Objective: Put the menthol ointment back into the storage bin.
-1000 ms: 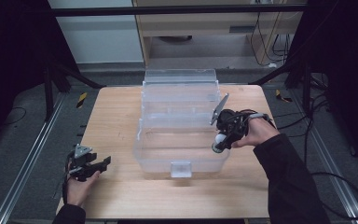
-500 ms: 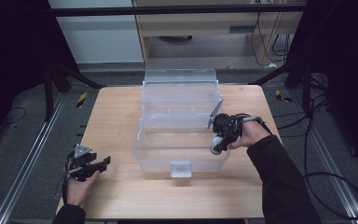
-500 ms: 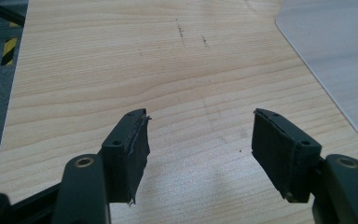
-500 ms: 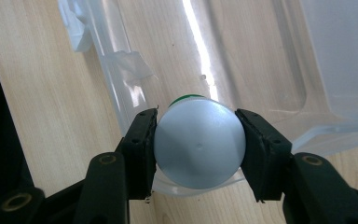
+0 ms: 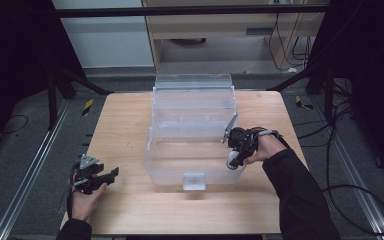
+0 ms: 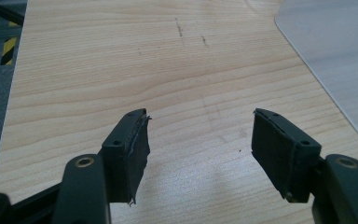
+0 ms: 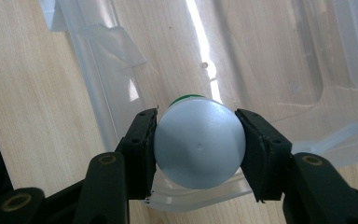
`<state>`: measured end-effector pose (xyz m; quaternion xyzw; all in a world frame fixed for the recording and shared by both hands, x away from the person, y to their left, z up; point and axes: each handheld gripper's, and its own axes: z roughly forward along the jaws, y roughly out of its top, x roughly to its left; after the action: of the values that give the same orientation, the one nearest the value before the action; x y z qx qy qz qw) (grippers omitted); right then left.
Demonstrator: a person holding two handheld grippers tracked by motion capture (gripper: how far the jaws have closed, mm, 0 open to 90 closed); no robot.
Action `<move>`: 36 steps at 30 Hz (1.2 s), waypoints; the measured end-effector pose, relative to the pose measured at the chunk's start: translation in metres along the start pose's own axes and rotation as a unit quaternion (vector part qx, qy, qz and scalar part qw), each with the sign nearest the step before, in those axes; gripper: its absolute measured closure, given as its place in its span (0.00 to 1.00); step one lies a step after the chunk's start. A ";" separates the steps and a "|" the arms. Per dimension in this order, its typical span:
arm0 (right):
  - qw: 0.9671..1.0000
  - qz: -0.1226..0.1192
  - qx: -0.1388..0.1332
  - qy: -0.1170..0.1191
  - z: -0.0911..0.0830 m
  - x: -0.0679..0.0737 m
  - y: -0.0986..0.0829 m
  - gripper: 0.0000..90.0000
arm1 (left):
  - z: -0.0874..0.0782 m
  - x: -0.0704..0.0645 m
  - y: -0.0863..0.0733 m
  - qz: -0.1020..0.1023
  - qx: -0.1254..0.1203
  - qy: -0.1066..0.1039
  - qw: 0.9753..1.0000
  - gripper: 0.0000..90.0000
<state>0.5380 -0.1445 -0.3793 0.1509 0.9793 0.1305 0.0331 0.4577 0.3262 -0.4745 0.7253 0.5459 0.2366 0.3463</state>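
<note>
1. Pale wooden surface (image 5: 120,125), dark floor around; clear plastic bin (image 5: 192,102) at centre.
2. Right tongs (image 7: 198,140) pinching white bottle (image 7: 199,142) by round end, hovering over bin's right rim.
3. Left tongs (image 6: 198,149) spread, empty, near front-left edge.
4. Risks: smooth round bottle slipping from pads; clipping rim on lowering.
5. Open room inside bin; front-right corner close.

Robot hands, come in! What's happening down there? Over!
Right gripper shut on white bottle, at rim of clear bin. Left gripper open, empty, over the table. Nothing blocking the bin.
</note>
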 end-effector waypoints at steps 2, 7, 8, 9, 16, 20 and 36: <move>1.000 0.005 0.001 0.002 0.003 0.000 -0.002 0.56 | 0.000 0.000 0.000 0.000 0.000 0.000 1.000 0.40; 1.000 0.005 0.004 0.009 0.012 -0.001 -0.006 0.56 | 0.000 0.000 0.000 0.001 0.001 0.000 1.000 0.40; 1.000 0.008 0.006 0.010 0.013 -0.001 -0.006 0.56 | 0.000 0.000 0.000 0.001 0.001 0.000 1.000 0.40; 1.000 0.002 0.008 0.008 0.014 -0.002 -0.006 0.56 | 0.000 0.000 0.000 0.001 0.002 -0.001 1.000 0.40; 1.000 -0.005 0.010 0.011 0.020 0.000 -0.004 0.56 | 0.000 0.000 0.000 0.001 0.002 -0.001 1.000 0.40; 1.000 -0.003 0.020 0.013 0.024 0.000 -0.004 0.56 | 0.000 0.001 0.000 0.000 0.000 -0.001 1.000 0.40; 1.000 0.002 0.010 0.010 0.031 -0.001 -0.009 0.56 | 0.000 0.001 0.000 0.001 0.002 -0.001 1.000 0.40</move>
<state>0.5394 -0.1456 -0.4113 0.1521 0.9806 0.1221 0.0219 0.4578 0.3270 -0.4748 0.7270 0.5452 0.2348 0.3452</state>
